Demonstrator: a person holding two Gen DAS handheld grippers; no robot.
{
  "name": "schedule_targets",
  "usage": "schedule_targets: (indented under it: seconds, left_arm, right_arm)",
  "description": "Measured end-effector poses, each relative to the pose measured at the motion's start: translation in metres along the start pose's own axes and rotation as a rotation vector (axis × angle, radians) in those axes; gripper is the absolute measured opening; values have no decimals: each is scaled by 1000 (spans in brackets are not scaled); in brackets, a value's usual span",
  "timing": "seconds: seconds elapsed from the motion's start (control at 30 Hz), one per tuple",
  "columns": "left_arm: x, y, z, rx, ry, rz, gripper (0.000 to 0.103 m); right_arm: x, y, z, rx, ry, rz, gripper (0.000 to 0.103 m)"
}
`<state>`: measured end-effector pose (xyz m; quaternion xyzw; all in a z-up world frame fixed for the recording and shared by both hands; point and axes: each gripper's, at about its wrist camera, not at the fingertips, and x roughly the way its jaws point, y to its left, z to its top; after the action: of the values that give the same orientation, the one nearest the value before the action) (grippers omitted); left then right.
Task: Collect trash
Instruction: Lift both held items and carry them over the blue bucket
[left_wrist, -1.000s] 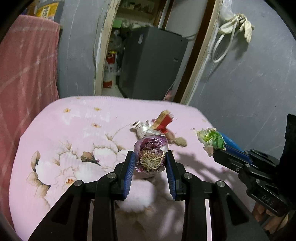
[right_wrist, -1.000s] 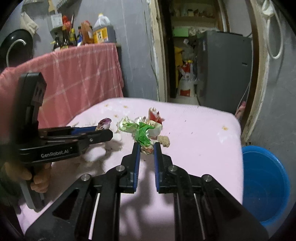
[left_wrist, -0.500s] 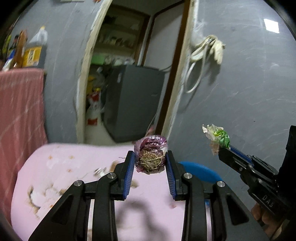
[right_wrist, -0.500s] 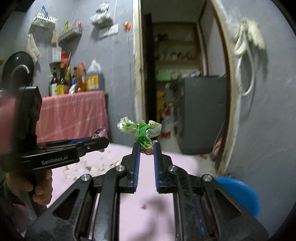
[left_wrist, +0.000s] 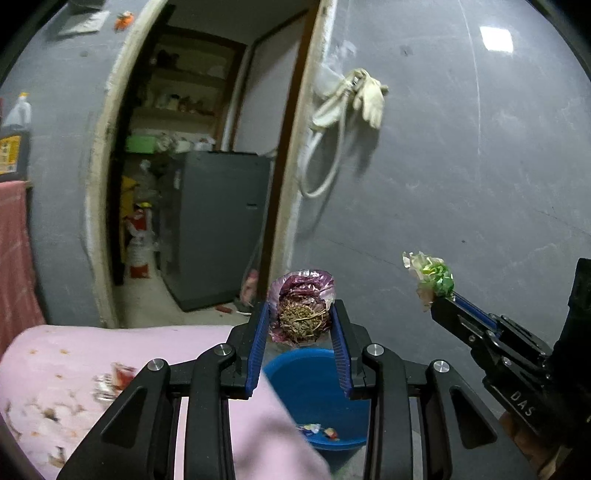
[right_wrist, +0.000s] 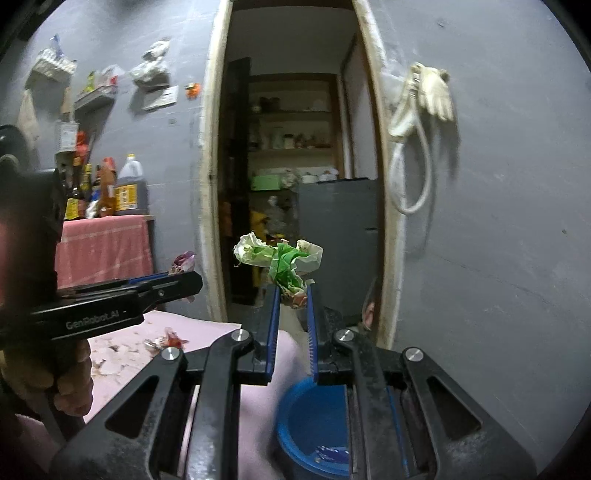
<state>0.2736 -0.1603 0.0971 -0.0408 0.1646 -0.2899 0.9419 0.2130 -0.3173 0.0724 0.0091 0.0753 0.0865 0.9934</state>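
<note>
My left gripper (left_wrist: 301, 317) is shut on a purple wrapper ball with dried brown stuff inside (left_wrist: 302, 313), held in the air above the blue bucket (left_wrist: 314, 391). My right gripper (right_wrist: 291, 295) is shut on a crumpled green and white wrapper (right_wrist: 280, 258), also raised, with the bucket (right_wrist: 314, 424) below it. The right gripper shows in the left wrist view (left_wrist: 439, 299) at the right. The left gripper shows in the right wrist view (right_wrist: 184, 278) at the left. Red and silver wrappers (right_wrist: 166, 339) lie on the pink floral table (right_wrist: 122, 350).
The bucket holds a few wrappers (left_wrist: 314, 430). A grey wall with a hanging hose and glove (left_wrist: 351, 107) stands ahead. A doorway with a grey cabinet (left_wrist: 218, 225) is left of it. A pink-covered counter with bottles (right_wrist: 107, 192) is at the far left.
Both grippers have lifted off the table with their trash and swung right, toward the wall. The blue bucket now lies under them. The table has dropped to the lower left.
</note>
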Motion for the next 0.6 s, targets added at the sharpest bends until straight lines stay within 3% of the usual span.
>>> schedule_targets:
  seconds: [0.27, 0.6]
  left_arm:
    - [54, -22, -8, -8, 106, -55, 29]
    - [114, -31, -41, -18, 294, -56, 29]
  right_arm:
    - [1, -49, -27, 85, 77, -72, 14]
    - [19, -81, -55, 174, 182, -107, 15]
